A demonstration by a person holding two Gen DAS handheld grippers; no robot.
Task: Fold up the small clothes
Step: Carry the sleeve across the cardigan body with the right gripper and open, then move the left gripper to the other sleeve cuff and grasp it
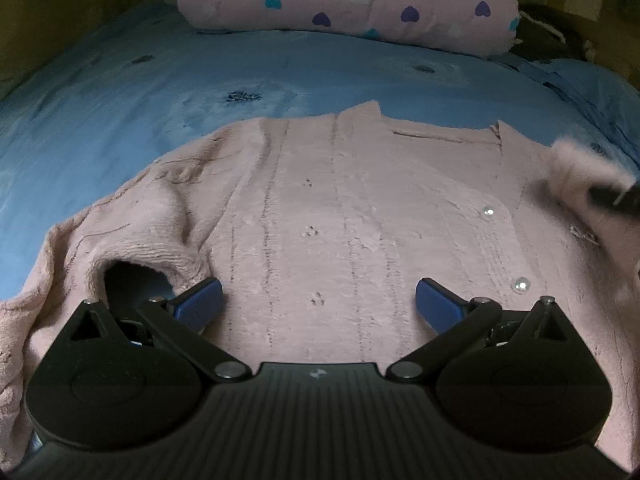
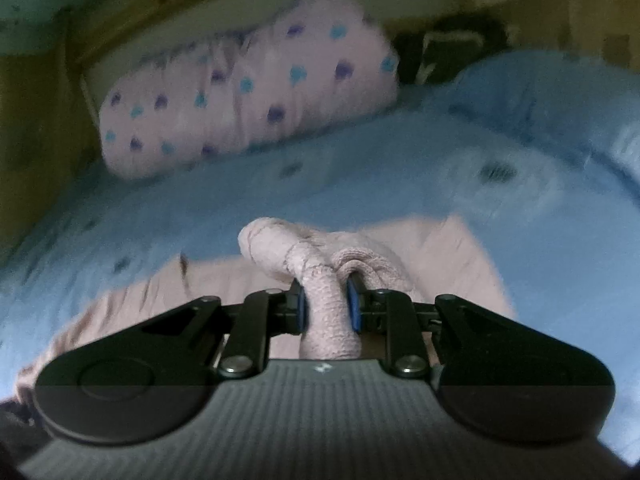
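Observation:
A pale pink knitted cardigan (image 1: 360, 208) with shiny buttons lies spread on the blue bedspread (image 1: 160, 92). Its left sleeve (image 1: 152, 256) is folded in over the body, cuff opening toward me. My left gripper (image 1: 318, 300) hovers open just above the cardigan's lower middle, nothing between its blue pads. My right gripper (image 2: 326, 308) is shut on the other sleeve (image 2: 320, 280), bunched and lifted above the cardigan body (image 2: 420, 248). In the left wrist view that raised sleeve (image 1: 580, 168) and the right gripper's dark tip (image 1: 616, 196) show blurred at the right edge.
A pink rolled blanket with blue and purple hearts (image 1: 348, 0) lies across the head of the bed, also in the right wrist view (image 2: 248, 100). Dark objects (image 1: 552, 36) sit past the bed's far right corner. Wooden surfaces border the bed at left.

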